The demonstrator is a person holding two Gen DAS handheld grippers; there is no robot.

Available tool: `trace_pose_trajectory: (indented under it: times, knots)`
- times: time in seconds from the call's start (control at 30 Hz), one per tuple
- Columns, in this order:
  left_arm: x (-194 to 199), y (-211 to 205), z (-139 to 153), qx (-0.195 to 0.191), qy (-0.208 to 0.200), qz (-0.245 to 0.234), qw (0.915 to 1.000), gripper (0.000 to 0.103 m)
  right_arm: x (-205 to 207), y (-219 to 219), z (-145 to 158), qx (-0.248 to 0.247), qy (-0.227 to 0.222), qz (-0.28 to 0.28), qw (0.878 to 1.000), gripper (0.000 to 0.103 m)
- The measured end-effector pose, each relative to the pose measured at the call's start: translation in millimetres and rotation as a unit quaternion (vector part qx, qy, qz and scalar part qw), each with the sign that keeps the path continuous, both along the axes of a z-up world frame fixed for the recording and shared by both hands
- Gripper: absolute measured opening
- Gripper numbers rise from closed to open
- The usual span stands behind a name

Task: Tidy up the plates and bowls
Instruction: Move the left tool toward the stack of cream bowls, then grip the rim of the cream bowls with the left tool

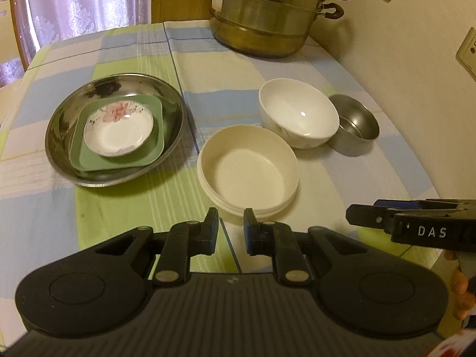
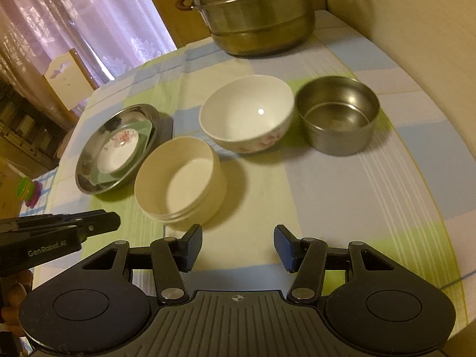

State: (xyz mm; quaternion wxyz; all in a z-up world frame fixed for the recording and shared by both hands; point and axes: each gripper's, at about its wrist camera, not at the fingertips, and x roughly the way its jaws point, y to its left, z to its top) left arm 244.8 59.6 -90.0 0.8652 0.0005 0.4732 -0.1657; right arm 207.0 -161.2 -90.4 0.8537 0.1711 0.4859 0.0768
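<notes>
On the checked tablecloth a steel plate (image 1: 59,136) (image 2: 86,163) holds a green square plate (image 1: 148,151) with a small floral dish (image 1: 119,131) on top. To its right stand a cream bowl (image 1: 248,172) (image 2: 178,178), a white bowl (image 1: 299,113) (image 2: 247,113) and a steel bowl (image 1: 357,128) (image 2: 339,116), each separate and upright. My left gripper (image 1: 231,223) hovers just in front of the cream bowl, its jaws a narrow gap apart and empty. My right gripper (image 2: 238,238) is open and empty, in front of the bowls and right of the cream one.
A tall steel steamer pot (image 1: 267,15) (image 2: 258,15) stands at the table's far end by the wall. The wall with sockets (image 1: 467,50) runs along the right. Curtains and a chair (image 2: 65,77) lie beyond the left edge. A hand (image 1: 461,291) holds the right gripper.
</notes>
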Motion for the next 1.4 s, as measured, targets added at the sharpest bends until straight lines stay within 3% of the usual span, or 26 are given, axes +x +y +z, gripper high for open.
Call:
trace_pose_trajectory:
  times: [0.2, 0.5, 1.03, 1.4]
  knots:
    - [20.2, 0.0, -5.7, -0.013, 0.005, 0.000, 0.9999, 0.015, 16.6, 6.1, -2.6, 0.009, -0.011, -0.005, 1.000, 0.054]
    - [48.9, 1.0, -19.9, -0.001, 0.017, 0.011, 0.9998, 0.015, 45.1, 23.3, -13.7, 0.012, -0.021, -0.001, 1.000, 0.053]
    - [73.8, -0.5, -41.7, 0.002, 0.034, 0.016, 0.9993, 0.015, 65.5, 34.0, -38.5, 0.007, -0.008, 0.002, 1.000, 0.020]
    - [71.8, -0.3, -42.4, 0.009, 0.035, 0.011, 0.9993, 0.011, 65.4, 36.7, -35.7, -0.005, -0.016, 0.010, 1.000, 0.014]
